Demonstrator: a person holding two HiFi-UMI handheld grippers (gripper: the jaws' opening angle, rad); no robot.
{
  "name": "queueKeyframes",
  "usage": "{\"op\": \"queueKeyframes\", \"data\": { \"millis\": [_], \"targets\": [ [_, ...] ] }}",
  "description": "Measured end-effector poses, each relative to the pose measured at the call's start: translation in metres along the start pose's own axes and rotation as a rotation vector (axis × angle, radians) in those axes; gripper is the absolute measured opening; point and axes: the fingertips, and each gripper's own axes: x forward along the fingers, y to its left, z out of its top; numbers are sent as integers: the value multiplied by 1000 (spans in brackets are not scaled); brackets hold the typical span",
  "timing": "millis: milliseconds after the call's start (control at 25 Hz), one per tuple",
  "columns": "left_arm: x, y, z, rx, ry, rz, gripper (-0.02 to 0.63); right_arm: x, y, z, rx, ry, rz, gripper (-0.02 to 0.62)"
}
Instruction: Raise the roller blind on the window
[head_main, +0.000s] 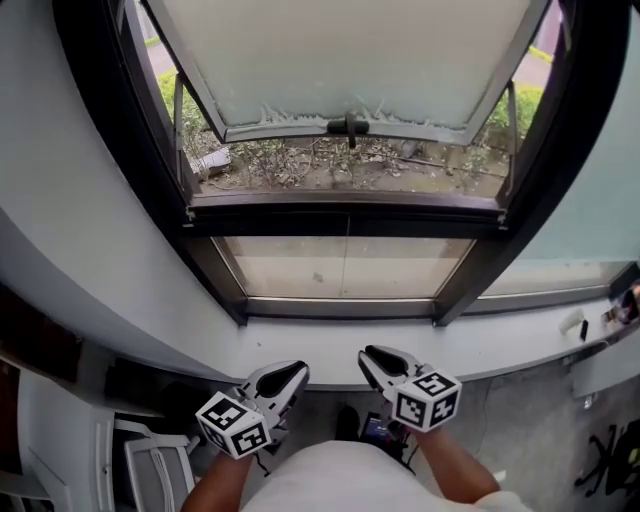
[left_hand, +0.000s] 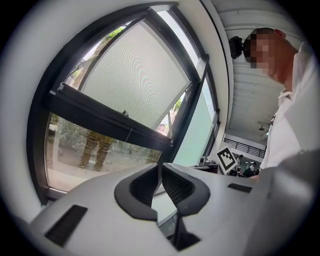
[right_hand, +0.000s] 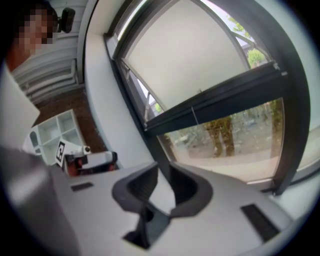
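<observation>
Two tongs sit low, side by side just above the sill (head_main: 500, 340), aimed at the window (head_main: 115, 120). Left tongs (left_hand: 160, 166): tips together, nothing held. Right tongs (right_hand: 164, 169): tips a sliver apart, nothing between them. Blind (head_main: 350, 50) is down and fills the upper sash, which tilts outward above the dark crossbar (head_main: 345, 215). Lower pane (head_main: 345, 268) is bare glass. Both tongs are well apart from the blind and touch nothing.
</observation>
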Motion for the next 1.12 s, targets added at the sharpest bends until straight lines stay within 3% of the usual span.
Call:
{"op": "queueKeyframes", "data": {
  "millis": [440,800,1120],
  "targets": [
    [44,17,13,-10,-33,87,44,19,-43,25,-29,39,67,64],
    [47,32,18,-2,-38,91,44,33,-48,26,-63,52,63,64],
    [37,50,25,7,14,30,44,49,-42,25,-37,24,-11,64]
  ]
}}
